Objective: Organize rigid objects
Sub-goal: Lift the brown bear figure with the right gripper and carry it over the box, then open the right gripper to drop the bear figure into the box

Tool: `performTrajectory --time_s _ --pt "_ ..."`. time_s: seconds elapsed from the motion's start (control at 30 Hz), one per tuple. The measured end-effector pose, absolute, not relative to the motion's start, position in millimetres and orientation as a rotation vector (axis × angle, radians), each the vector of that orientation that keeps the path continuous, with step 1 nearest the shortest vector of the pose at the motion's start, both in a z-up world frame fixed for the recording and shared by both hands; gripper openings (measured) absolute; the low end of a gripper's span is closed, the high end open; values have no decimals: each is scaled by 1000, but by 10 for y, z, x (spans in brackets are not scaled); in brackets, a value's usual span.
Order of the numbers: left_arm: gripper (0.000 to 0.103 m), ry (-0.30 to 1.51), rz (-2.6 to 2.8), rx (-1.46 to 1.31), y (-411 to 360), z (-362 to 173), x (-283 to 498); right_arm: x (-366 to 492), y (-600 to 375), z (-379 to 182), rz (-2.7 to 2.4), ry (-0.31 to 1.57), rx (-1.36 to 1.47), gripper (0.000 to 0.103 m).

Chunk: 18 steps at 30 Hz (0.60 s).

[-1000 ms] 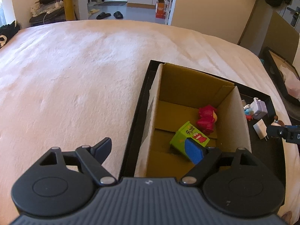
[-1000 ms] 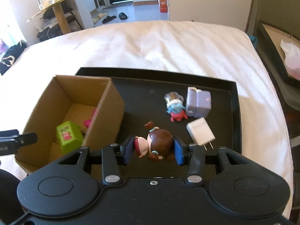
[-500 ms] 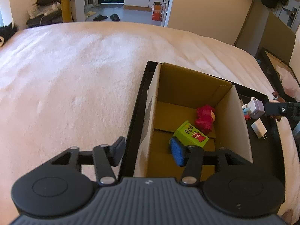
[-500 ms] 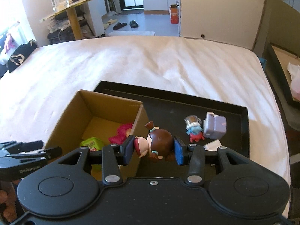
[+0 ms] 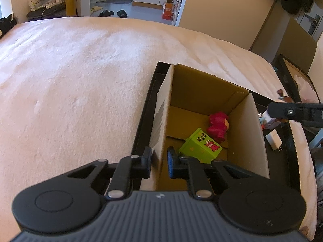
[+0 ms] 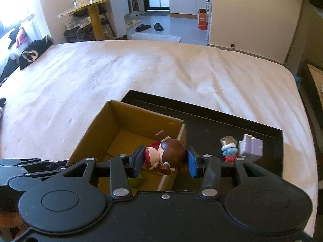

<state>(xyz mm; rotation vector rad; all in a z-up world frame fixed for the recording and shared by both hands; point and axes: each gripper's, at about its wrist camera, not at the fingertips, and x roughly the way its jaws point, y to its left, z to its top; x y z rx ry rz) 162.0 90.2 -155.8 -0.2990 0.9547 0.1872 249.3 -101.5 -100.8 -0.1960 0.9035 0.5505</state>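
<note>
My left tongs (image 5: 159, 162) are closing on the near-left wall of the cardboard box (image 5: 203, 92), one finger inside and one outside. My right tongs (image 6: 164, 160) grip a brown-haired figurine (image 6: 167, 154) above the box's right wall. Inside the box lie a green carton (image 5: 200, 148) and a red toy (image 5: 218, 125).

The left gripper (image 5: 159, 164) is closing its jaws around the left wall of the cardboard box (image 5: 206, 92), which stands in a black tray (image 5: 142, 119) on the bed (image 5: 70, 76). Inside the box, a green carton (image 5: 200, 148) lies with a red figurine (image 5: 218, 126) at its one o'clock.
</note>
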Motion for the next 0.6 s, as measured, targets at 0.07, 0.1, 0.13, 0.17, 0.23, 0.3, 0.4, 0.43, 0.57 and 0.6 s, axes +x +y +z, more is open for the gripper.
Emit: performTrajectory --time_s 0.07,0.1,0.13,0.17,0.23,0.3,0.4,0.43,0.57,0.6 --pt "14 956 183 -302 908 -1562 1619 2487 -939 -1033 567 907 -202 43" --pt "14 957 178 -304 909 -1564 1621 2484 -902 -1047 573 910 -205 43" --pt "14 958 174 -305 910 -1567 1623 2486 -858 -1070 579 915 -210 43" --pt "14 960 170 -307 913 -1572 1627 2485 -824 -1085 583 919 -212 43" --pt "14 966 160 -320 930 -1586 1638 2485 -751 -1125 596 928 -214 43" --pt "14 970 153 -335 958 -1610 1651 2484 -685 -1163 606 938 -220 44" --pt "14 972 149 -351 985 -1619 1663 2475 -578 -1207 624 945 -243 44" --pt "14 971 148 -351 985 -1619 1668 2478 -543 -1216 628 947 -246 44" --pt "14 970 147 -348 981 -1630 1673 2489 -469 -1201 629 932 -231 44" --pt "14 970 147 -352 985 -1632 1672 2490 -460 -1193 629 926 -231 45"
